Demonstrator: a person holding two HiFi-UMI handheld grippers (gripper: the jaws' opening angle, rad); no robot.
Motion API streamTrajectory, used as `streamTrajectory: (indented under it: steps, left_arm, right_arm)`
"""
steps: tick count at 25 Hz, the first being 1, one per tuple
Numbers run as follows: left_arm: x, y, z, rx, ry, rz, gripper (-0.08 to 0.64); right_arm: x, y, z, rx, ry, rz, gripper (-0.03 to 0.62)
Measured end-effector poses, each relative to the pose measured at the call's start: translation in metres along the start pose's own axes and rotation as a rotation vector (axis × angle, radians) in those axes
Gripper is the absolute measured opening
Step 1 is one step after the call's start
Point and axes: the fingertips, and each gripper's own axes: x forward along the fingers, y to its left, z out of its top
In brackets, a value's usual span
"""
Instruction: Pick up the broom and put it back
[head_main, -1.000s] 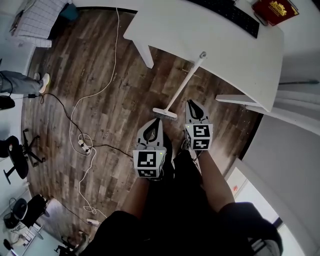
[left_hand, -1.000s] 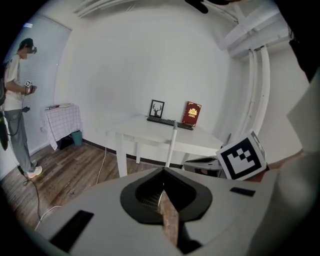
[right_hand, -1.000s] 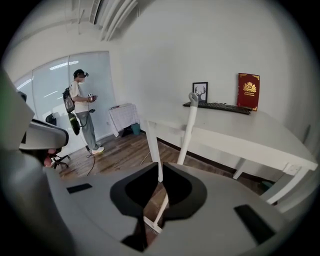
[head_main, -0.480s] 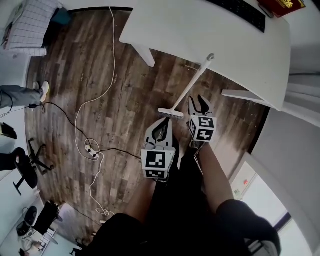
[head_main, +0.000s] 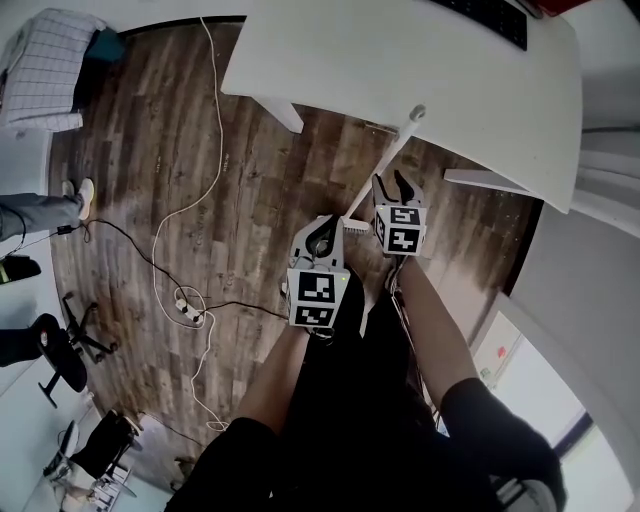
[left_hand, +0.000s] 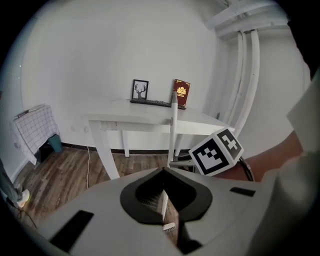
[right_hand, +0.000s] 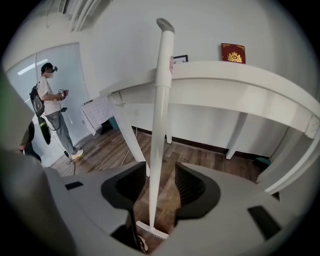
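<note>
Broom (head_main: 384, 172): nearly upright, with its head on the wood floor (head_main: 200, 200) and its upper handle leaning on the edge of the white table (head_main: 400, 60).
Broom head: on the floor, just ahead of both my grippers in the head view.
My right gripper (head_main: 392, 186): the jaws stand wide and have just been opening. The white handle shows between them, with neither pad pressing on it.
My left gripper (head_main: 322, 228): the jaws are together with nothing held, and it sits just left of the broom head.
Table top: carries a red book (right_hand: 233, 53) and a dark keyboard (head_main: 480, 15).
Background: a person (right_hand: 50, 100) stands well apart, at the left of the right gripper view.
</note>
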Motion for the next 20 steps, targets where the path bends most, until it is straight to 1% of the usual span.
streamTrajectory:
  steps: [3, 7, 10, 13, 15, 20]
  left_arm:
    - [0.012, 0.004, -0.005, -0.014, 0.019, -0.005, 0.002]
    - [0.029, 0.000, -0.017, -0.018, 0.062, -0.024, 0.002]
    - [0.034, 0.003, -0.019, 0.001, 0.095, -0.009, 0.002]
    - [0.035, 0.000, -0.016, -0.029, 0.081, -0.007, 0.002]
    - [0.034, -0.002, -0.016, -0.044, 0.071, -0.006, 0.002]
    - [0.021, -0.005, -0.014, -0.064, 0.045, 0.013, 0.002]
  right_arm:
    - [0.012, -0.001, -0.001, 0.010, 0.003, 0.011, 0.179]
    - [0.024, 0.002, 0.000, -0.003, 0.004, 0.027, 0.179]
    - [0.032, 0.000, 0.000, -0.002, 0.015, 0.028, 0.178]
    - [0.037, -0.002, 0.000, -0.046, 0.023, 0.040, 0.174]
    - [0.036, 0.004, 0.004, -0.080, 0.010, 0.058, 0.114]
    - [0.026, 0.017, 0.002, -0.059, -0.022, 0.115, 0.103]
